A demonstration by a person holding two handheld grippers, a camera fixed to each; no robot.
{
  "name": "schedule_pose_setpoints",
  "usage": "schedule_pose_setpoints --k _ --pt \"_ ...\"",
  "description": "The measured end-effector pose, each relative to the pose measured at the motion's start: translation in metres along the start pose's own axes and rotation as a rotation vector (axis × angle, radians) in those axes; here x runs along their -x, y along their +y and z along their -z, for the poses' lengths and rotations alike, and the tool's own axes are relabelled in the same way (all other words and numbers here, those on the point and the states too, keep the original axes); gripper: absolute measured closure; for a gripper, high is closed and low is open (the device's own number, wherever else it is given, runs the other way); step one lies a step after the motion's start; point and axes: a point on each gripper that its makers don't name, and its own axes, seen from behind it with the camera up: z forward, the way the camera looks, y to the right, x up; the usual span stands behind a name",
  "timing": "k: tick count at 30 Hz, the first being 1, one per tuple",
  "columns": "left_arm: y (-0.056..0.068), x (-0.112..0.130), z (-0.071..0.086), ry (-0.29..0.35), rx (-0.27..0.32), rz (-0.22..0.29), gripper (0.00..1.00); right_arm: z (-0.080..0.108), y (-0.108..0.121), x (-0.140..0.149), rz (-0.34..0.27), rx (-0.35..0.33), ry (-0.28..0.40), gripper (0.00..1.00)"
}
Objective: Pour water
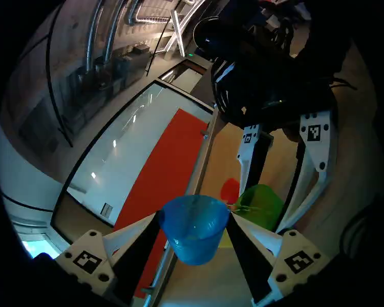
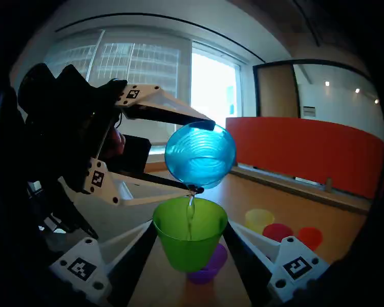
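Pouring: under way. A thin water stream [image 2: 190,206] runs from the lip of the blue cup [image 2: 199,153] into the green cup [image 2: 189,240] just below it.
Left gripper [image 1: 194,222]: clamped on the blue cup, one finger on each side wall; the cup is tipped well over, so its mouth faces the right gripper view.
Right gripper [image 2: 190,227]: closed around the green cup, both fingers pressing its sides; the cup is upright and lifted off the wooden table [image 2: 274,199].
Water level: some water lies in the lower part of the blue cup. The amount in the green cup is hard to read through its wall.
Bystanders: a purple cup [image 2: 212,268] sits under and behind the green one; yellow cup [image 2: 258,219], red cup [image 2: 277,231] and orange cup [image 2: 311,237] stand on the table to the side, well apart from the pour.
Progress (judgement): mid-pour, not finished.
Next move (judgement): hold the green cup steady under the lip and increase the tilt slowly as the blue cup drains, then right it.
Risk (judgement): the stream is narrow and close to the rim; a small drift of either hand would spill.
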Motion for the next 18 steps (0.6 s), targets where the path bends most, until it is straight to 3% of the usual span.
schedule_pose_setpoints --k 18 --pt "-0.0042 -0.0022 0.0009 0.004 -0.013 -0.034 0.12 -0.0001 0.0005 0.0003 0.006 0.002 0.0 0.09"
